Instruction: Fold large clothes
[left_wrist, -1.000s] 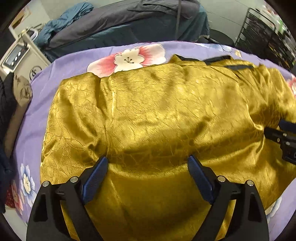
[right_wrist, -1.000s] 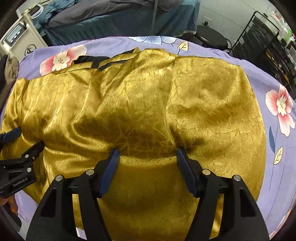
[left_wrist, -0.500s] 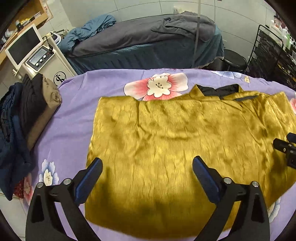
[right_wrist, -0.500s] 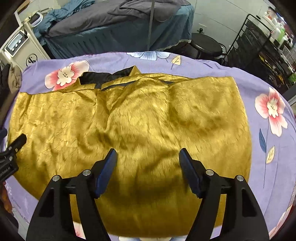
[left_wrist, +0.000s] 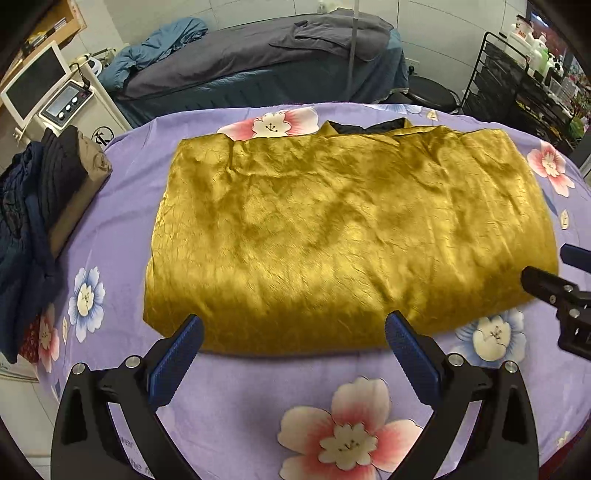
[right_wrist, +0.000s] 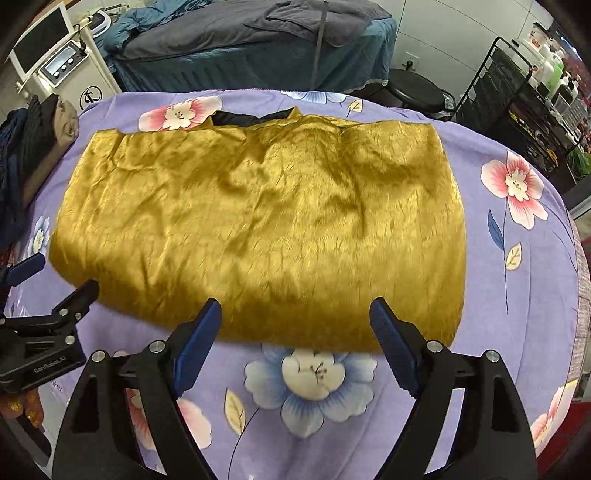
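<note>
Stools and wire shelving (right_wrist: 517, 92) are showing clearest in the right wrist view, while the left one is catching more of the dark clothes pile (left_wrist: 40, 206) at the table's edge. Both grippers are hanging tilted down over the near edge of the purple floral sheet (left_wrist: 258, 398). Left gripper (left_wrist: 293, 354) is sitting wide with nothing between its jaws; right gripper (right_wrist: 295, 343) is opening, also empty. The gold jacket (left_wrist: 343, 236) is lying folded into a crinkly rectangle mid-sheet, black collar lining peeking out at the far edge.
</note>
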